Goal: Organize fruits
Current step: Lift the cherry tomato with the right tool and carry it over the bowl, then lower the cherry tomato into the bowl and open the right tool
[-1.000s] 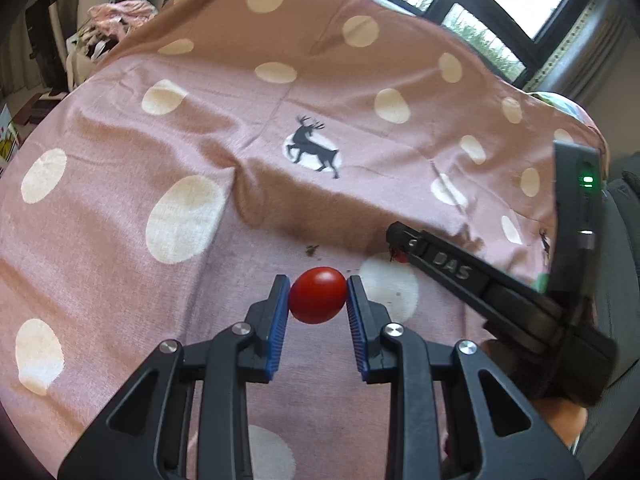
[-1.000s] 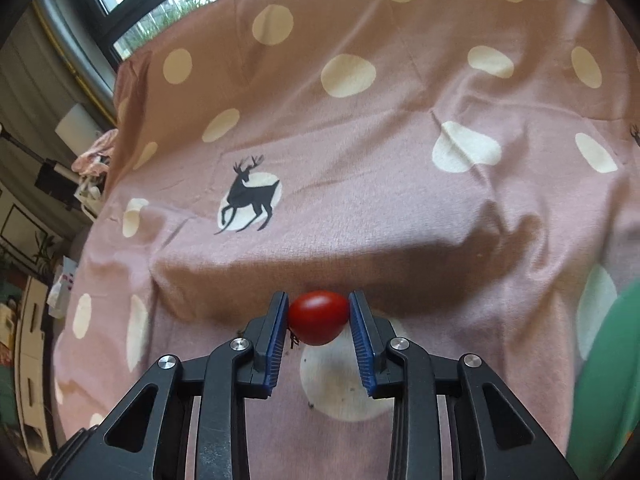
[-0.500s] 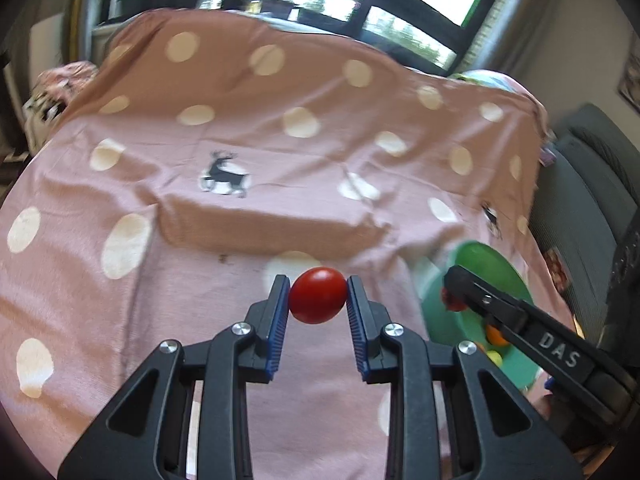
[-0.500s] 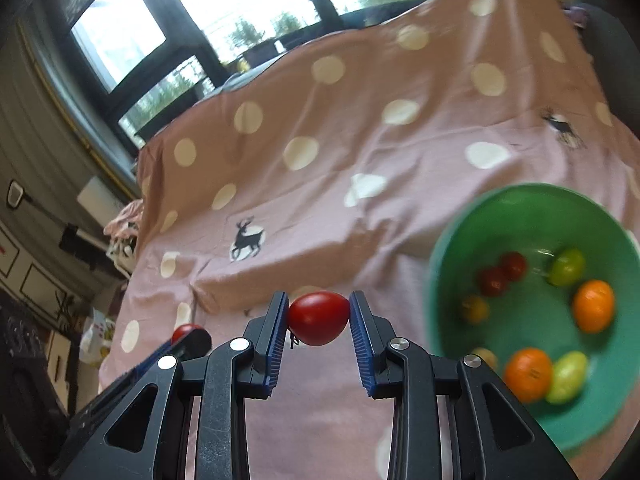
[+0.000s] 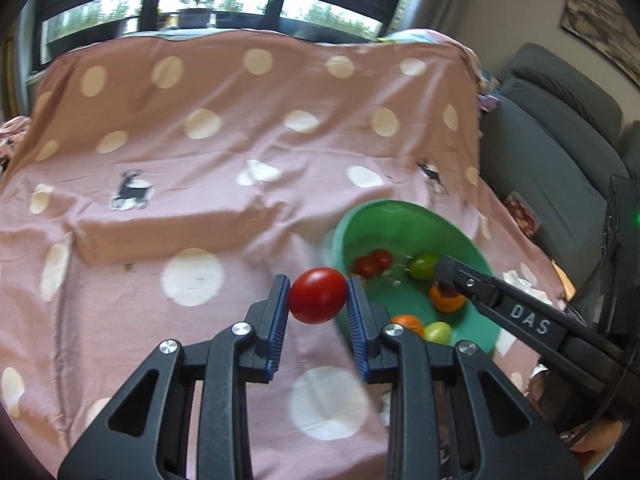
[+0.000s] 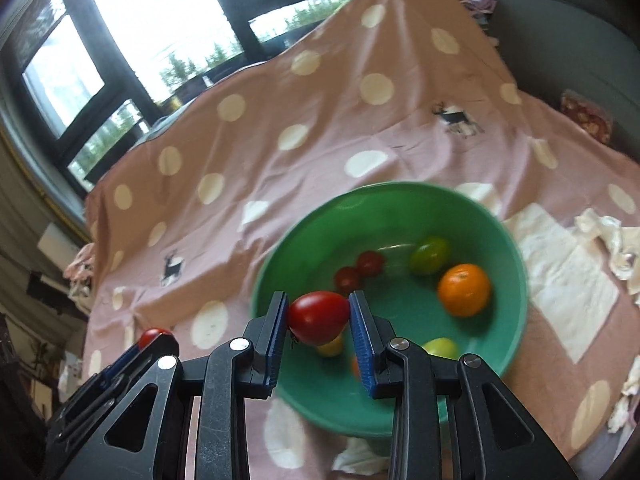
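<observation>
Dark-framed windows (image 5: pixel 224 4) stand behind a surface draped in a pink cloth (image 5: pixel 224 128) with cream dots and small deer prints; a grey sofa (image 5: pixel 560 148) sits off to the side. Whether a tabletop or something softer lies under the cloth, I cannot tell.

My left gripper (image 5: pixel 318 300) is pinching a red tomato (image 5: pixel 318 300) between its blue pads, held in the air above the cloth just at the near rim of the green bowl (image 5: pixel 400 216). My right gripper (image 6: pixel 319 317) is clamped the same way on a second red tomato (image 6: pixel 319 317), and this one hangs over the bowl's near edge, inside the rim as my right wrist camera sees it.

In the bowl (image 6: pixel 516 320) lie two small red tomatoes (image 6: pixel 359 270) touching each other, a green fruit (image 6: pixel 430 255) near them, an orange (image 6: pixel 464 290), and another green fruit (image 6: pixel 440 347) close to my right fingers. A yellowish fruit (image 6: pixel 331 347) shows partly behind the tomato I hold, blurred.

From the left wrist camera, my right gripper's black finger, marked DAS, reaches in over the bowl. White paper napkins (image 6: pixel 560 272) lie on the cloth beside the bowl.
</observation>
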Demonstrator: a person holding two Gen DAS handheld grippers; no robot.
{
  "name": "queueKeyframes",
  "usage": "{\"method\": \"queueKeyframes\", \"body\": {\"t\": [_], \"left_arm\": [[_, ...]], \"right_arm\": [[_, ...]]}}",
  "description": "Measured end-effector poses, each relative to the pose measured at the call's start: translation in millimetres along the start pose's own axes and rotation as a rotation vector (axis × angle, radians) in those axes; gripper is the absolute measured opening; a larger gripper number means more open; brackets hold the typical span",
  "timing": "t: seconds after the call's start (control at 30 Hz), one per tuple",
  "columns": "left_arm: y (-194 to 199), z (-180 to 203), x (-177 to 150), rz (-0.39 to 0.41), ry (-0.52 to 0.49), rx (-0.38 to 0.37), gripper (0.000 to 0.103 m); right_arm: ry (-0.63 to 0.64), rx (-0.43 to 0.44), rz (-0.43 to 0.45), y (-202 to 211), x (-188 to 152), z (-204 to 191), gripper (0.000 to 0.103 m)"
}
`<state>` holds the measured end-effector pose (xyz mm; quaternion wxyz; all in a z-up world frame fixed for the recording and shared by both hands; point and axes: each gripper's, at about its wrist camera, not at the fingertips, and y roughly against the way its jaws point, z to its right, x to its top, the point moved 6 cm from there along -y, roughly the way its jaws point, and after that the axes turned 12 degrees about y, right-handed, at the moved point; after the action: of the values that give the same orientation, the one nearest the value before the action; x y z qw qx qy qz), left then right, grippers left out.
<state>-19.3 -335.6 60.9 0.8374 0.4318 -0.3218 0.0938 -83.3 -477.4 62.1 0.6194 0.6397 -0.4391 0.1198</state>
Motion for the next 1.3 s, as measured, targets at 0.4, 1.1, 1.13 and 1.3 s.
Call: {"method": "queueKeyframes", "body": {"t": [0.4,1.1,1.13,1.3], "left_arm": [[-59.1,52.1,-9.6,-0.114,-0.044,-0.088,0.028],[-49.5,45.0,-5.4,-0.101,-0.016,-0.055,0.087],[-46.6,43.1,-4.4,-0.095,-0.011,-0.05,0.09],[-35.2,34.6,-2.7,-0.079,0.003,-0.043,0.1]], "right_arm": [[-0.139,-0.022,-0.036,-2.5,-13.3,54.1,0.033],[-0.225,-0.029,-0.04,1.3,-17.9,79.4,0.043],[-0.219,-0.028,-0.035,2.6,-17.2,78.0,0.045],[-0.196,-0.018,-0.029,5.9,-14.5,72.8,0.048]]}}
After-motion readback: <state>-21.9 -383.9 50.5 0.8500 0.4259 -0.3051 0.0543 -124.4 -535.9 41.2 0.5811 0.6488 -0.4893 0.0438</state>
